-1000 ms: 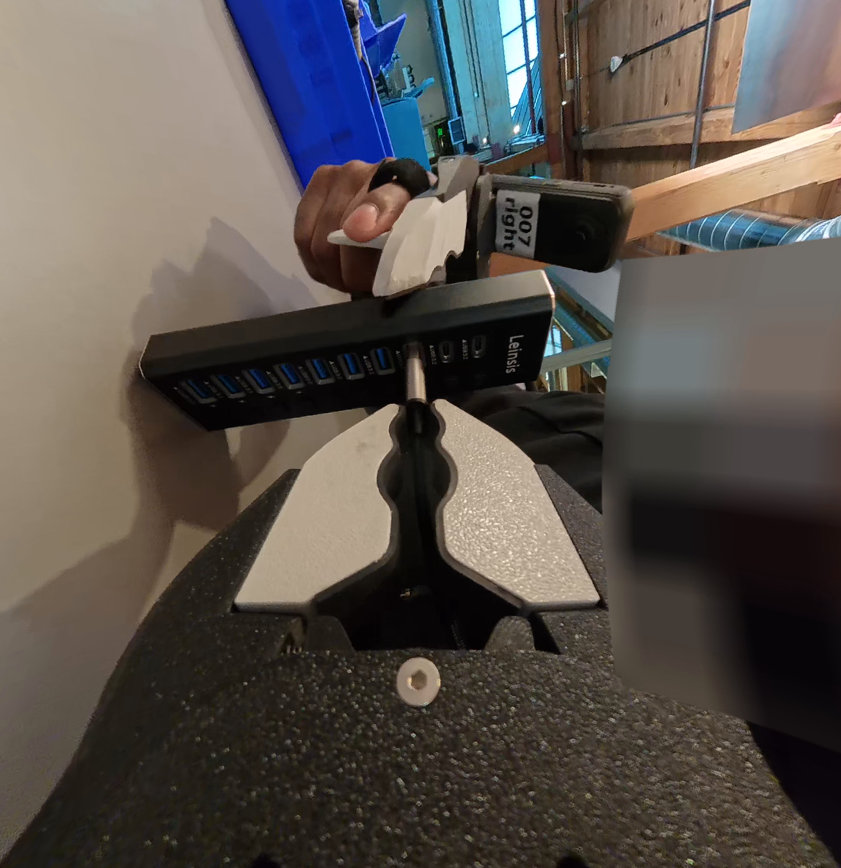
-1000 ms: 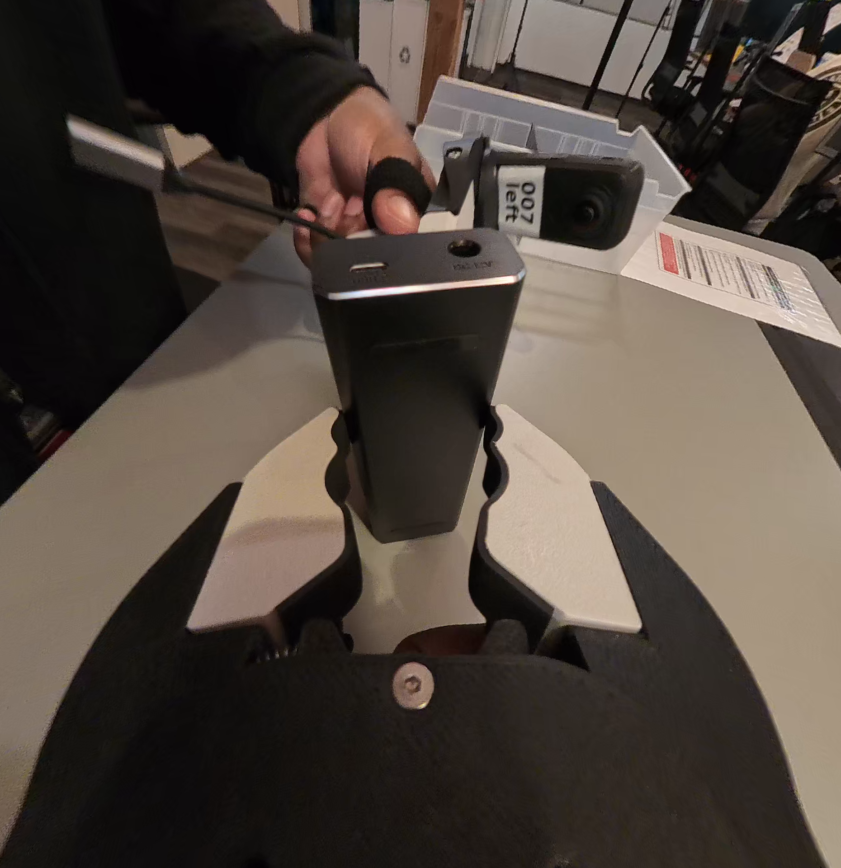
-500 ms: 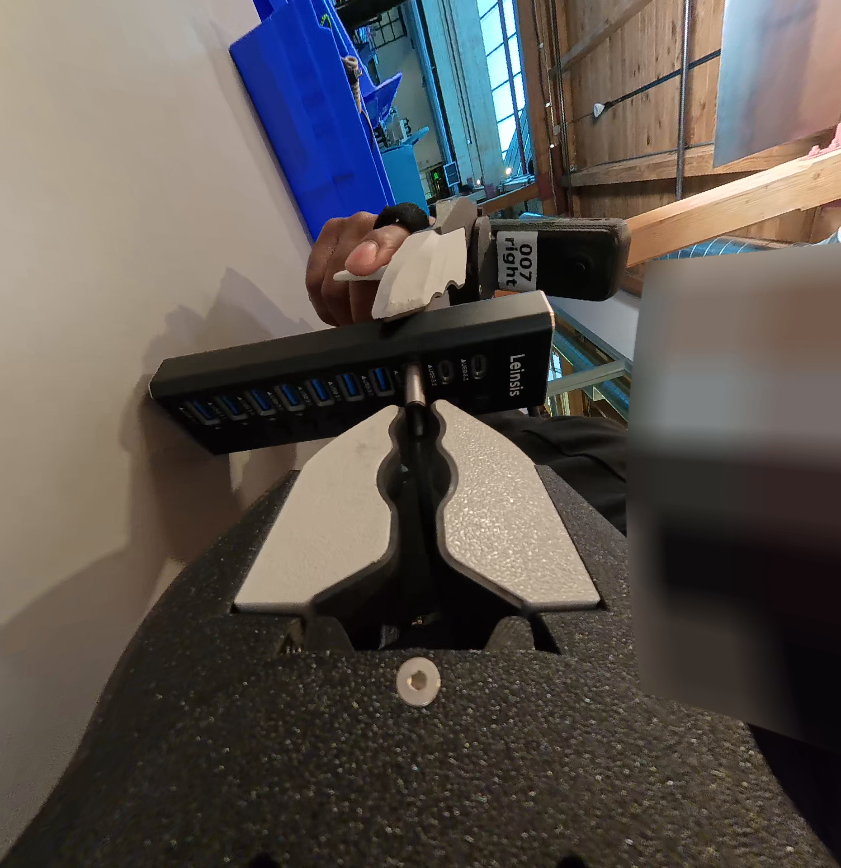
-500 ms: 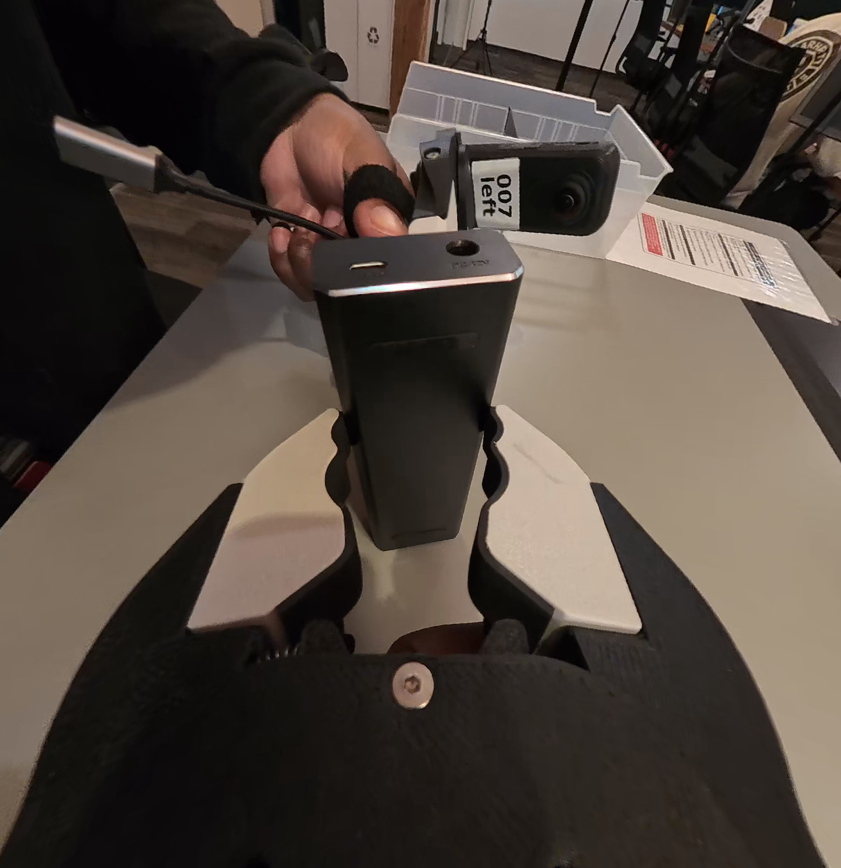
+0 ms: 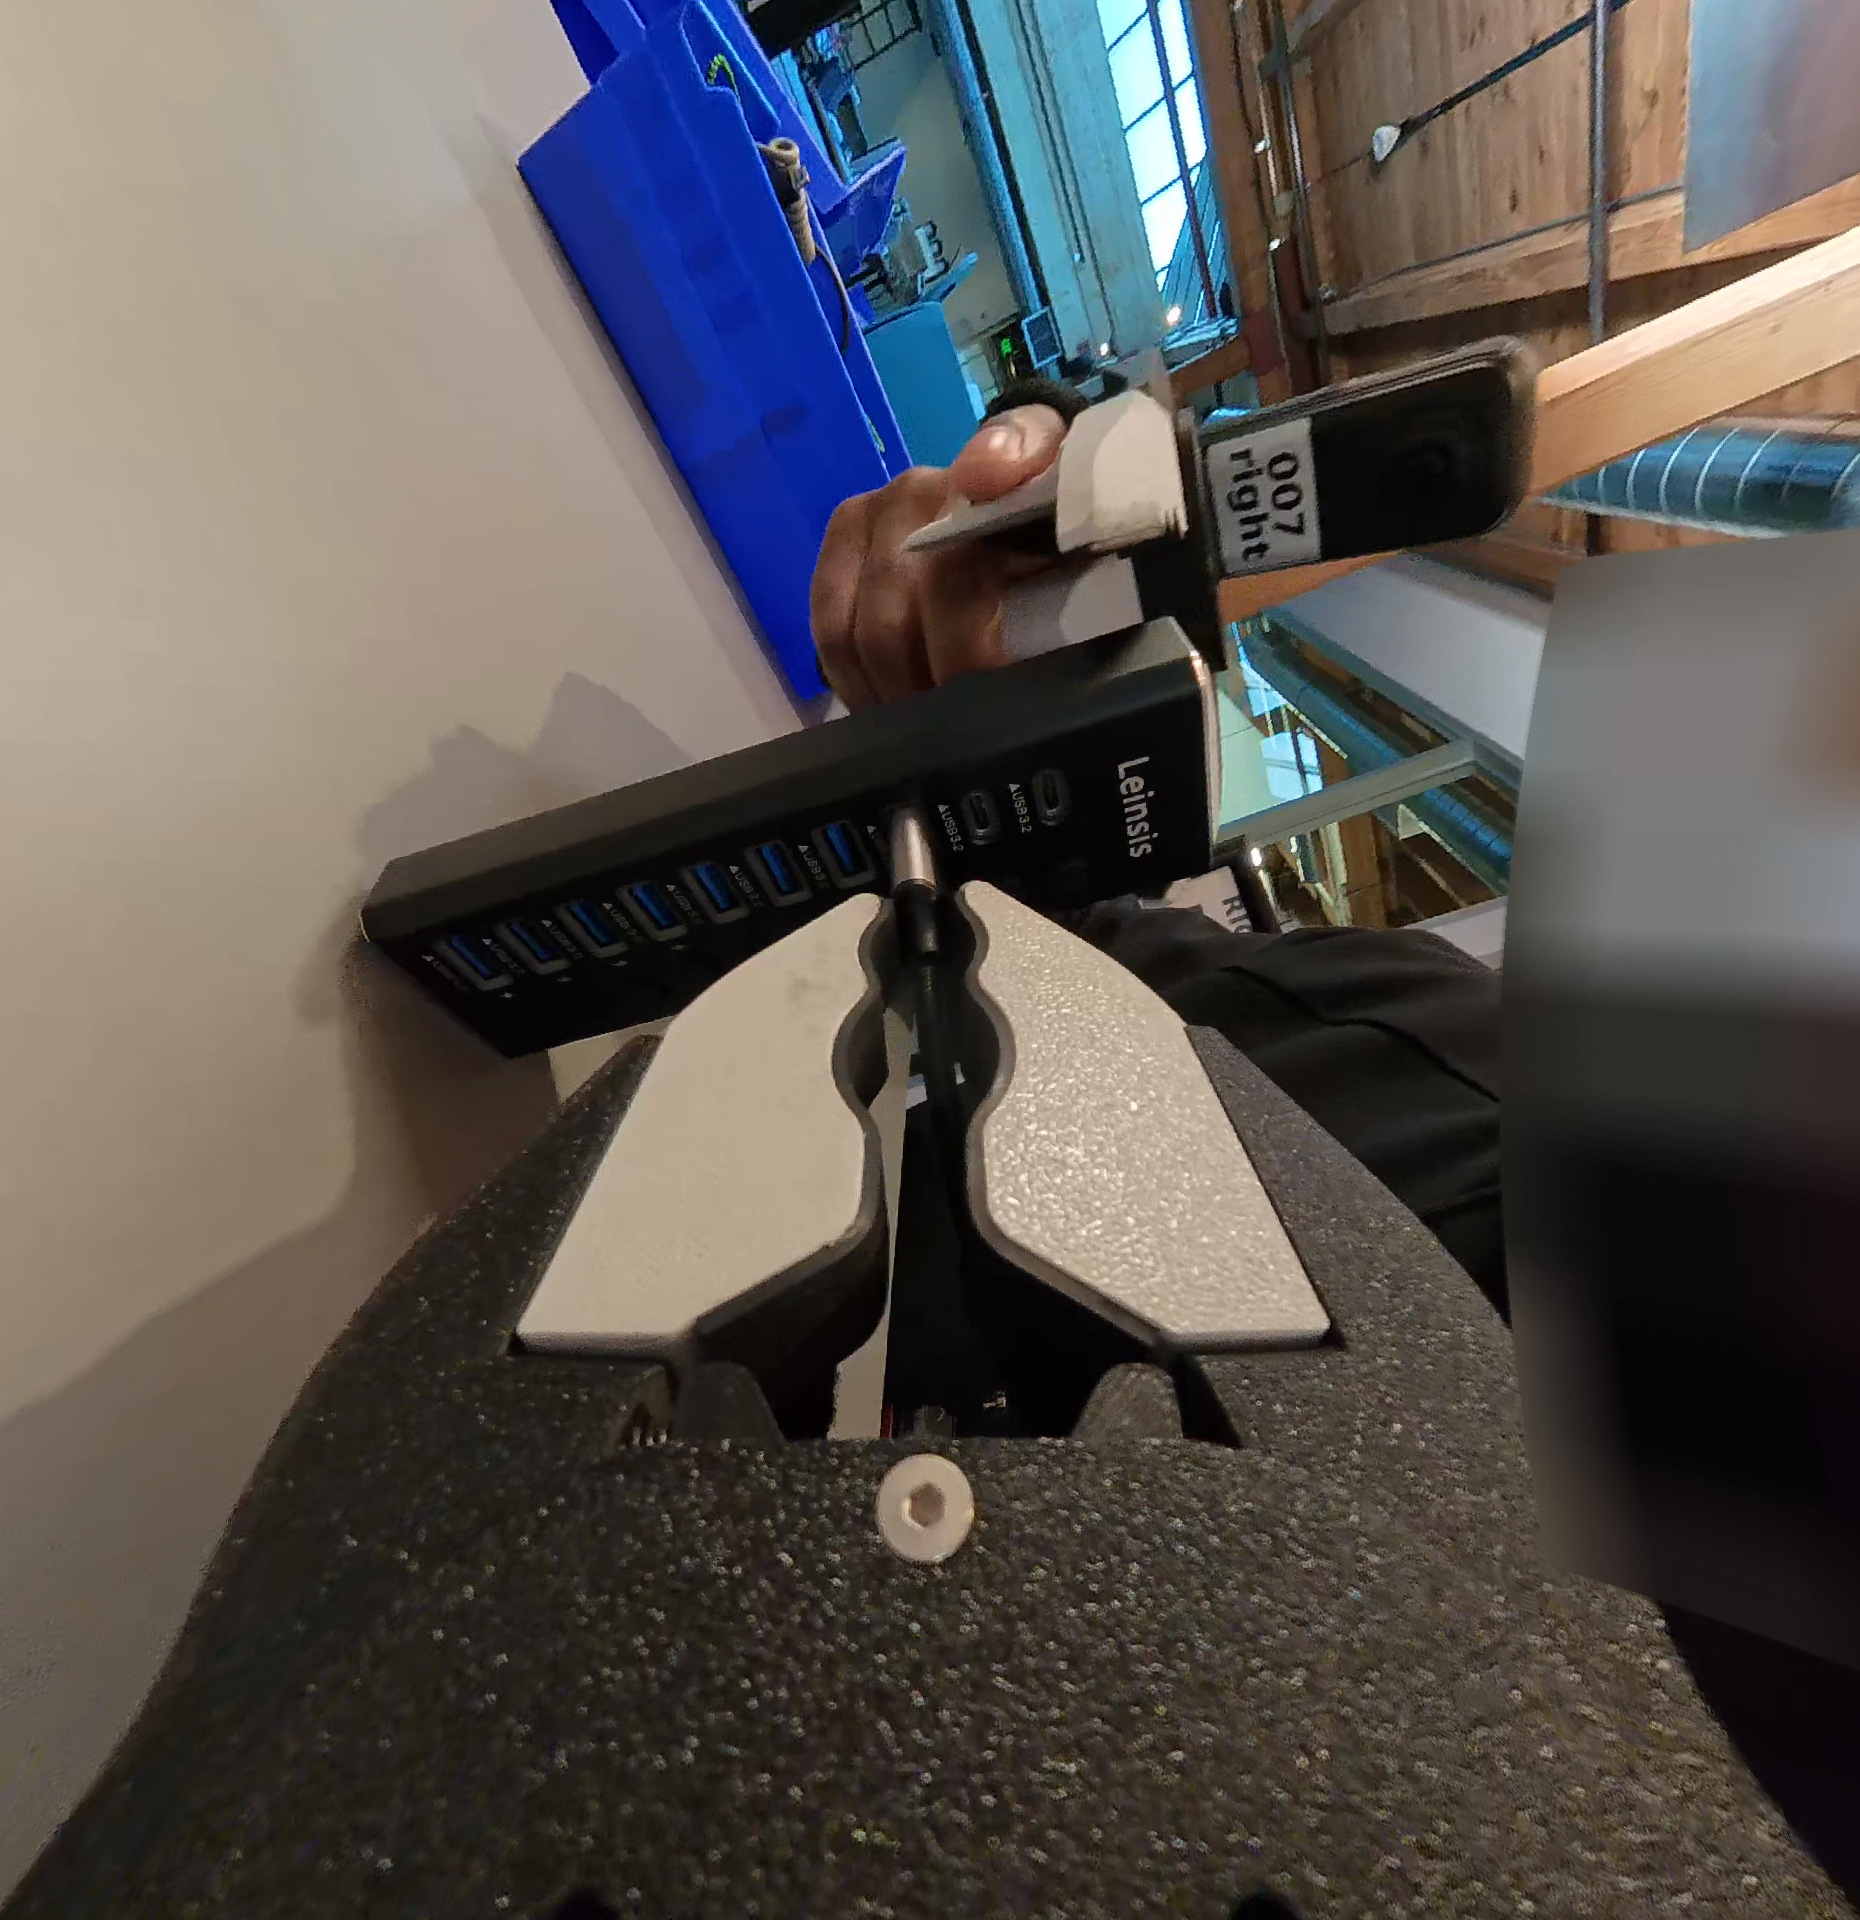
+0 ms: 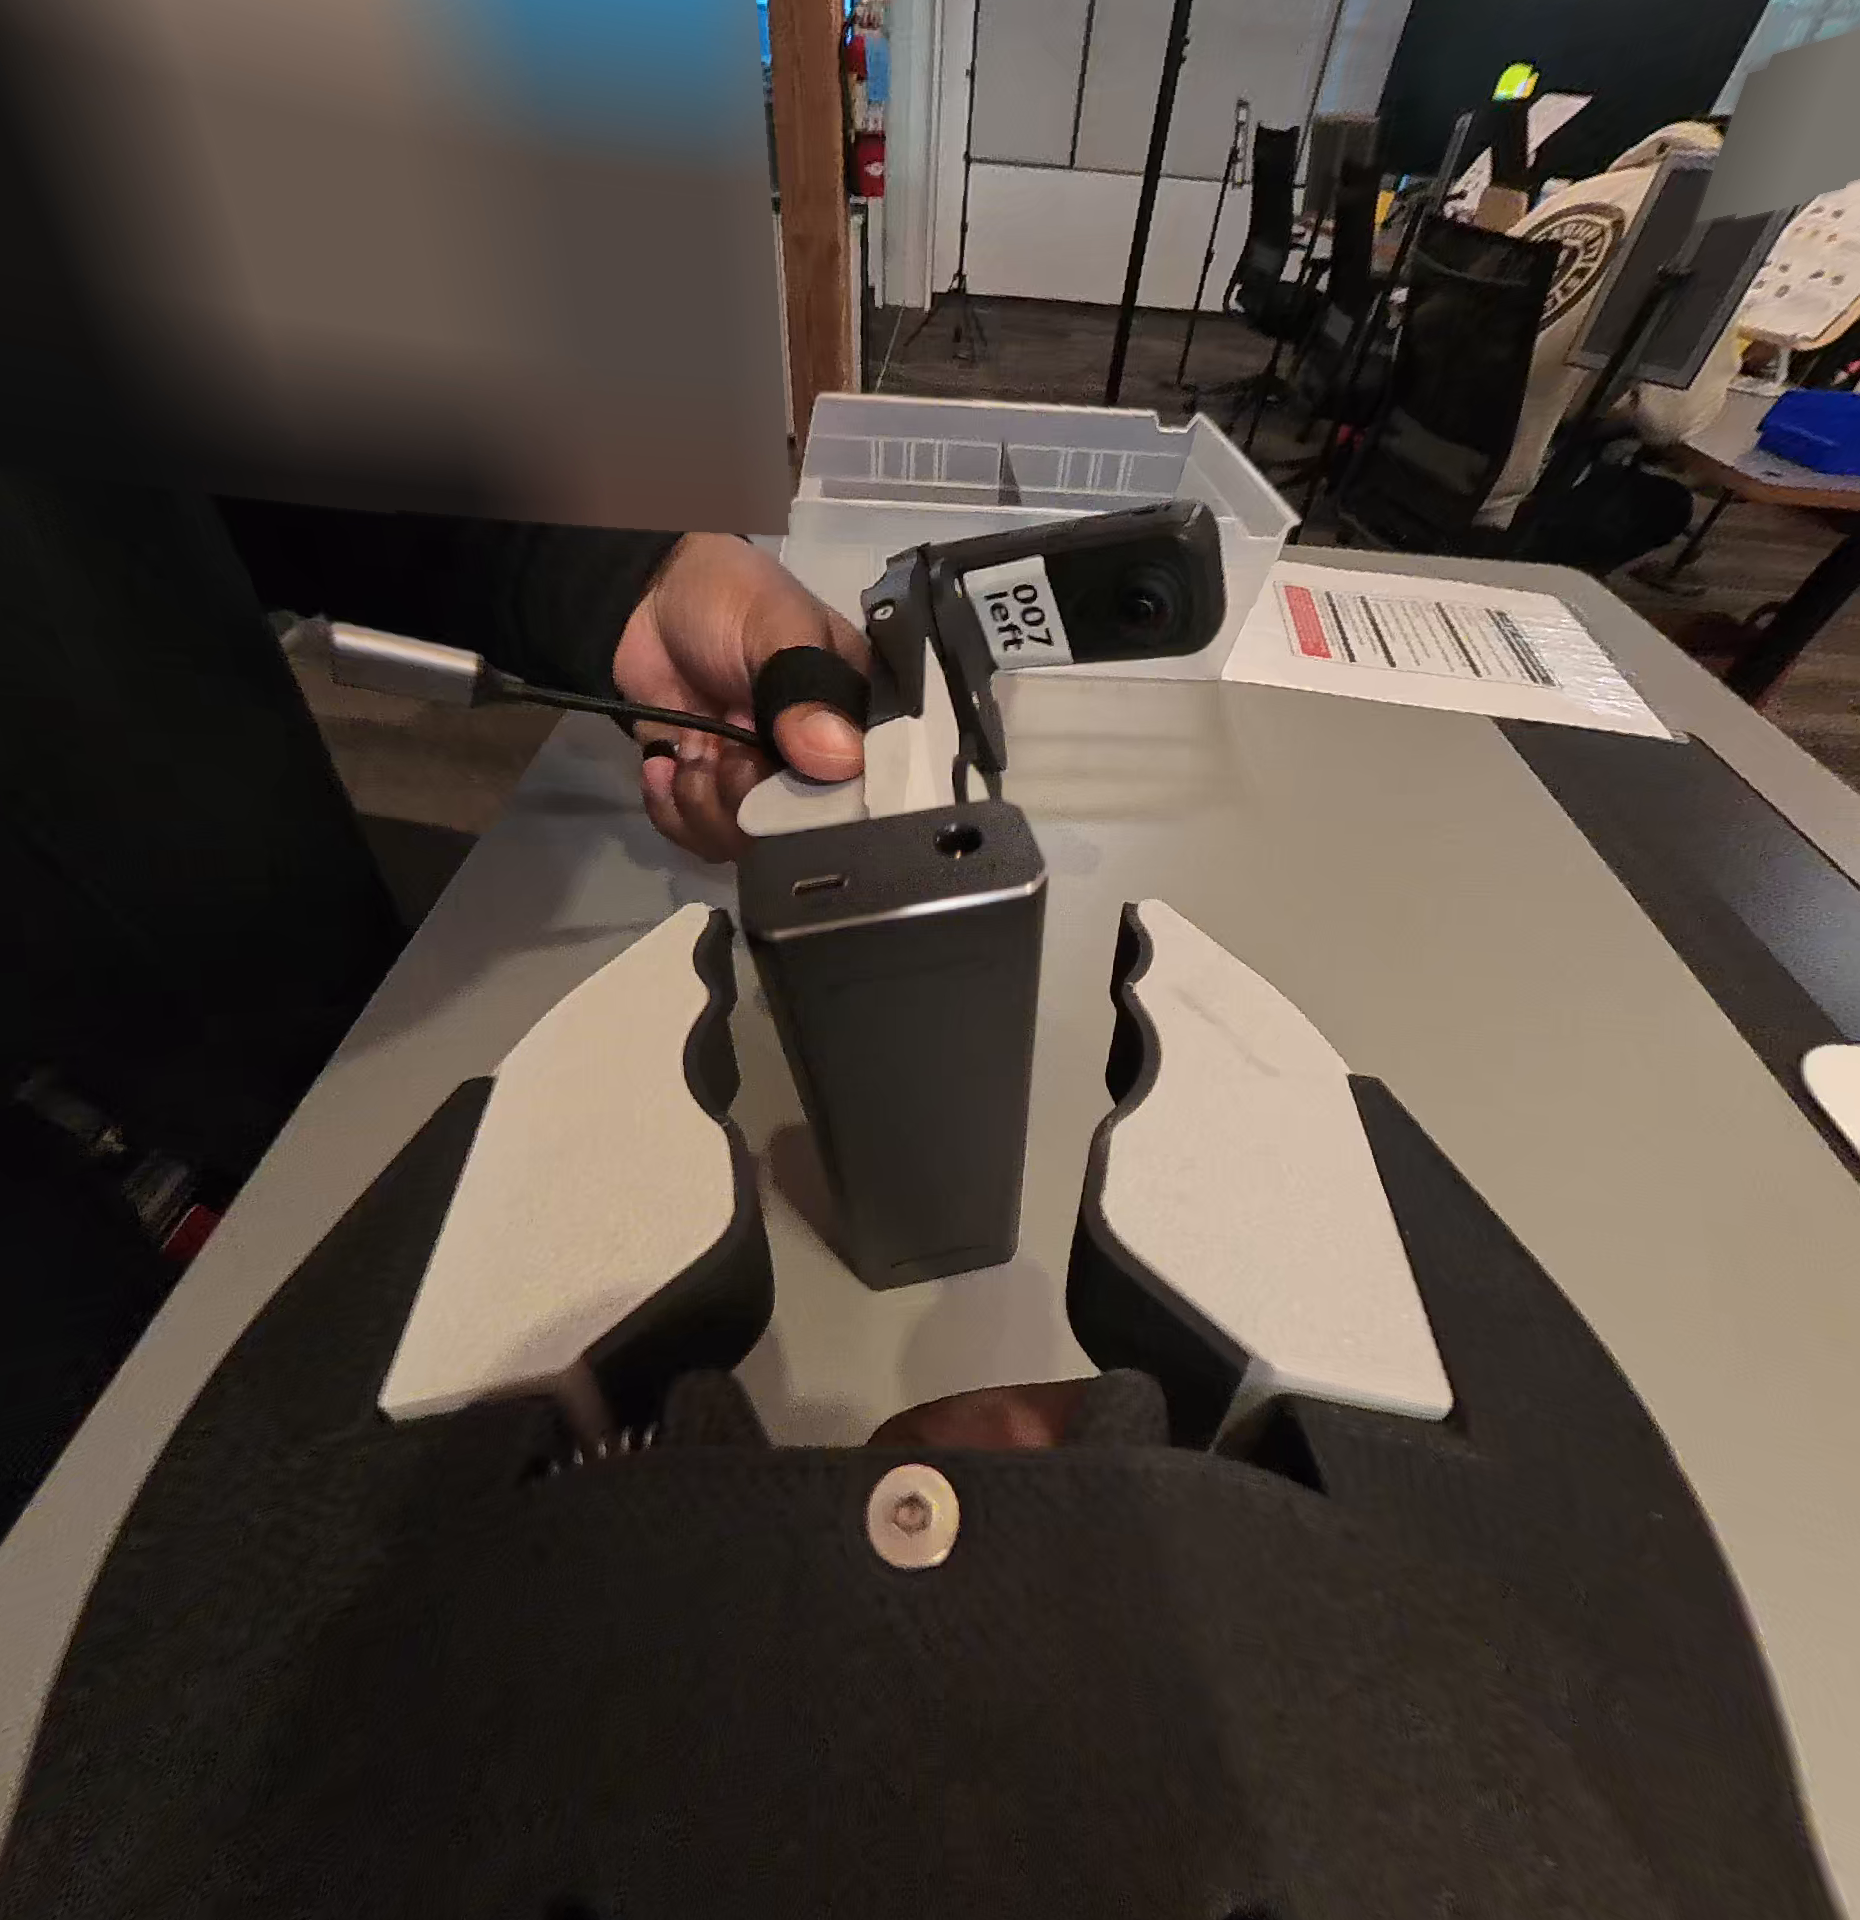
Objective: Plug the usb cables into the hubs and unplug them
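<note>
A black USB hub (image 5: 801, 821) stands on end on the grey table (image 6: 1373, 935). It shows from its end in the right wrist view (image 6: 905, 1039). My left gripper (image 5: 921, 909) is shut on a black USB cable (image 5: 936, 1029), whose silver plug (image 5: 910, 847) sits in a hub port. The cable's free silver end (image 6: 406, 660) hangs out to the left. My right gripper (image 6: 921, 925) is open, its jaws on either side of the hub; the right jaw is clearly apart from it. The right gripper also shows beyond the hub in the left wrist view (image 5: 1082, 499).
A clear plastic bin (image 6: 1009, 468) and a printed sheet (image 6: 1425, 644) lie at the table's far end. A blue bin (image 5: 697, 312) stands beyond the hub. A white object (image 6: 1851, 1101) sits at the right edge. The person's dark sleeve (image 6: 438, 582) is at left. Left tips to right tips: about 5 centimetres. From either gripper's tips it is about 40 centimetres to the white object (image 6: 1851, 1101).
My right gripper has opened and let go of the hub, drawing back a little. My left gripper stays shut on the cable with the plug in the hub.
</note>
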{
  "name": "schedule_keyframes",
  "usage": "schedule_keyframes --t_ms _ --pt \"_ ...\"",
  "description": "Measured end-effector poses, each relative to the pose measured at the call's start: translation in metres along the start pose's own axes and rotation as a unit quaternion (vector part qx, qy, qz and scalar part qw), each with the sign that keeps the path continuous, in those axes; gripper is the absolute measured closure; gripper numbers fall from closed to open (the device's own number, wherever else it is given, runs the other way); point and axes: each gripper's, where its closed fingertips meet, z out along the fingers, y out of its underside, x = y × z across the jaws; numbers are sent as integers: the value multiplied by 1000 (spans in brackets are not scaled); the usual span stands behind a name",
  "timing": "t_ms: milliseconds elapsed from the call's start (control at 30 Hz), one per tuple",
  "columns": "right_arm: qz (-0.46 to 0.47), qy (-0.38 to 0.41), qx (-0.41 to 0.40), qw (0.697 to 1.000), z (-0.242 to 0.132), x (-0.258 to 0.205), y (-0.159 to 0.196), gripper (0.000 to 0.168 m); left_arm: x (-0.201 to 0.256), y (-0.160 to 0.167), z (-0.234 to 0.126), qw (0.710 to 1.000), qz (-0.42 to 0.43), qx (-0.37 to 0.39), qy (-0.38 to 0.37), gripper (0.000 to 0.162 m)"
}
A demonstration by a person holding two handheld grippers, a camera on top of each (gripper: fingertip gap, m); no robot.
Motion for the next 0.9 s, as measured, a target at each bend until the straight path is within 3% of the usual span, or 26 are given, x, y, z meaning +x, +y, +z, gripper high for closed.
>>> schedule_keyframes --t_ms 67,133,267,500,633,833,867,900 --pt "-17 -4 -31 999 -1 -3 2 99 2 0 4 1000 9 -9 -8 153" --pt "-30 -11 -72 997 -2 -8 10 109 2 -2 7 1000 13 -11 -14 153" --pt "-27 22 -90 995 -9 -4 15 111 2 -7 12 999 24 -8 -29 152" --pt "17 71 -48 996 -43 -2 31 112 11 -49 1 992 106 57 -35 104" --pt "54 96 -50 993 -66 -1 54 112 10 -66 -17 985 132 109 16 103" --pt "91 117 -151 977 -73 -14 123 115 -20 -58 -39 983 113 137 37 109" --pt "97 118 -169 974 -74 -15 133 118 -22 -53 -40 984 112 134 38 109" --pt "101 139 -185 968 -77 -10 141 152 -24 -48 -41 985 114 129 32 109"
